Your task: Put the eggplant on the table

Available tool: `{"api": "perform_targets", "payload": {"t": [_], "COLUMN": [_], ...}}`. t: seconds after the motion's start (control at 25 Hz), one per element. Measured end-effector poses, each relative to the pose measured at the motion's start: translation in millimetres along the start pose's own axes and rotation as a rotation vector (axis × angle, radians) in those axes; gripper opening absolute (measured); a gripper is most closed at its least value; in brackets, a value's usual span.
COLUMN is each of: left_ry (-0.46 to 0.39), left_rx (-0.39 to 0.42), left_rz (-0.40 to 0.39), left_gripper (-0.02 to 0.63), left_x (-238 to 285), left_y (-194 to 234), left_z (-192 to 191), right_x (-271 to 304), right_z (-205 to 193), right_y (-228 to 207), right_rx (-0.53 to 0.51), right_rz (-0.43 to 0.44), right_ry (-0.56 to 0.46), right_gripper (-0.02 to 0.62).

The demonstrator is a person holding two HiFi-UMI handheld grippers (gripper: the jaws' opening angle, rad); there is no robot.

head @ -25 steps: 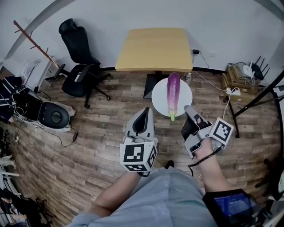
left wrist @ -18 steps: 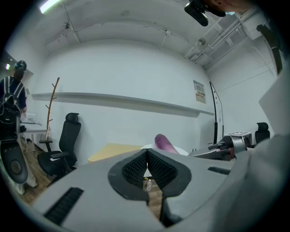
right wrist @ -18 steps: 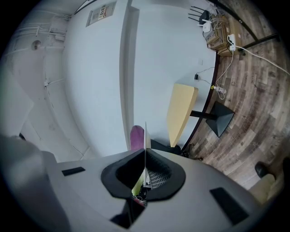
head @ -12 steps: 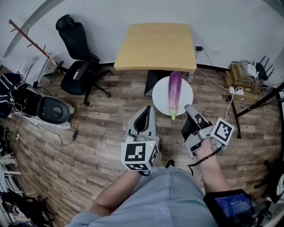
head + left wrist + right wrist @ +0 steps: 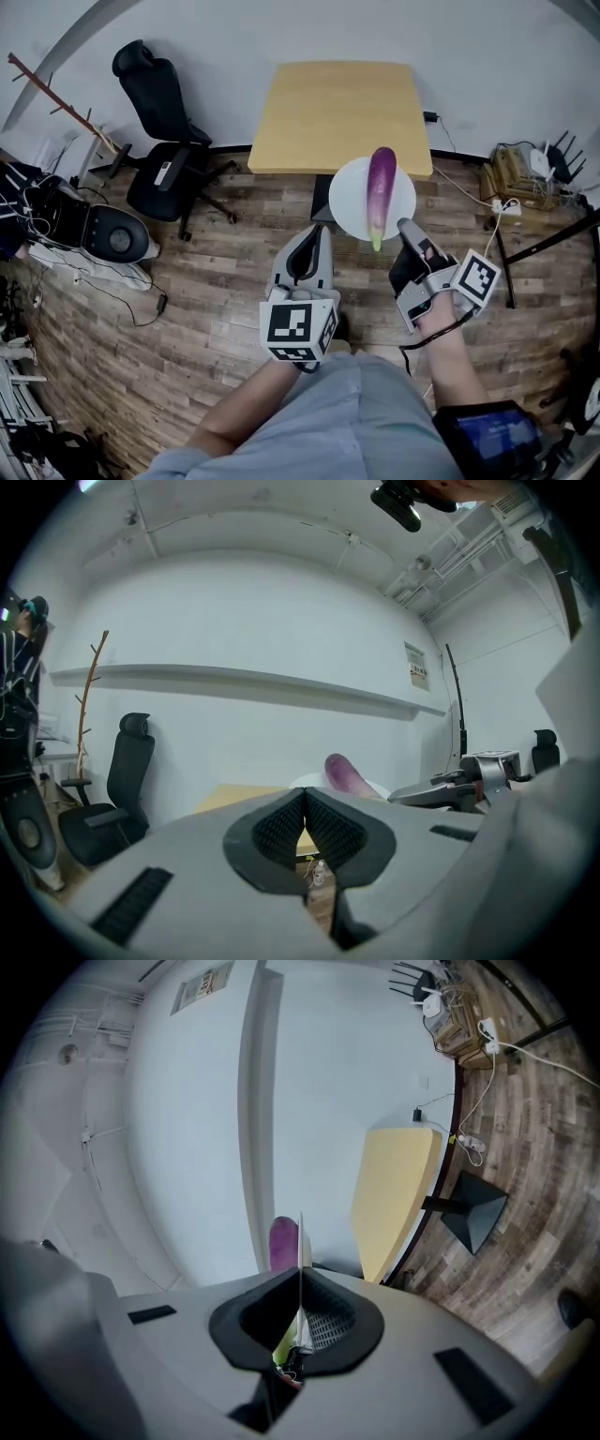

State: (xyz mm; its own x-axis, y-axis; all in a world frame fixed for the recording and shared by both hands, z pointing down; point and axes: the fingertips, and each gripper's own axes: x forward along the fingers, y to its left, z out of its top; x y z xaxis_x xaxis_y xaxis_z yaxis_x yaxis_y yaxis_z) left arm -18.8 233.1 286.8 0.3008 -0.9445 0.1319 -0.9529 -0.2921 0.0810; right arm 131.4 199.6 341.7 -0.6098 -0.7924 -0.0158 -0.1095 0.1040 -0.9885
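A long purple eggplant [image 5: 381, 187] with a green stem lies on a round white plate [image 5: 352, 201]. My right gripper [image 5: 405, 227] is shut on the plate's near rim and holds it in the air, over the near edge of the yellow wooden table [image 5: 333, 111]. In the right gripper view the plate [image 5: 300, 1239] shows edge-on as a thin white line between the jaws, with the eggplant [image 5: 282, 1242] to its left. My left gripper [image 5: 313, 236] is shut and holds nothing, left of the plate. In its own view the left gripper [image 5: 305, 803] points at the table [image 5: 234, 795] and the eggplant [image 5: 341, 771].
A black office chair [image 5: 164, 141] stands left of the table, with a wooden coat rack [image 5: 56, 94] behind it. A black round device [image 5: 117, 241] and cables lie on the wooden floor at the left. A router and cable box [image 5: 530, 169] sit at the right wall.
The plate with the eggplant has moved forward with my right gripper and now overlaps the table's near edge. The left gripper has moved forward alongside it.
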Motion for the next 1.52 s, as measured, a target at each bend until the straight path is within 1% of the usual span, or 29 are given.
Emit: {"api": "perform_targets", "payload": {"t": [0.2,0.36,0.48,0.96,1.24,1.4,1.52], "left_ry": [-0.026,-0.028,-0.022,0.015,0.024,0.032,0.034], "left_rx": [0.018,0.025,0.026,-0.004,-0.012,-0.007,-0.009], "left_rz": [-0.027,-0.051,-0.057,-0.033,-0.022,-0.004,0.012], "left_gripper": [0.006,0.006,0.006,0.006,0.006,0.006,0.006], "left_x": [8,42,55,93,137,169,194], "left_y": [6,41,53,87,111,126,136], "left_z": [-1,13,15,-2,-4,-1,2], "right_x": [8,60,78,119,164,193,216], "right_z": [2,9,14,32,47,64,78], "right_y": [-3,0,0,-20,-37,-40,-42], "right_rx": [-0.009,-0.006,-0.005,-0.006,0.014,-0.023,-0.020], "right_rz": [0.033,0.027,0.025,-0.013,-0.028,-0.027,-0.019], "right_ry": [-0.030,-0.038,-0.045,-0.046,-0.019,0.002,0.019], "right_gripper": [0.007,0.006,0.006,0.008,0.006,0.006,0.006]}}
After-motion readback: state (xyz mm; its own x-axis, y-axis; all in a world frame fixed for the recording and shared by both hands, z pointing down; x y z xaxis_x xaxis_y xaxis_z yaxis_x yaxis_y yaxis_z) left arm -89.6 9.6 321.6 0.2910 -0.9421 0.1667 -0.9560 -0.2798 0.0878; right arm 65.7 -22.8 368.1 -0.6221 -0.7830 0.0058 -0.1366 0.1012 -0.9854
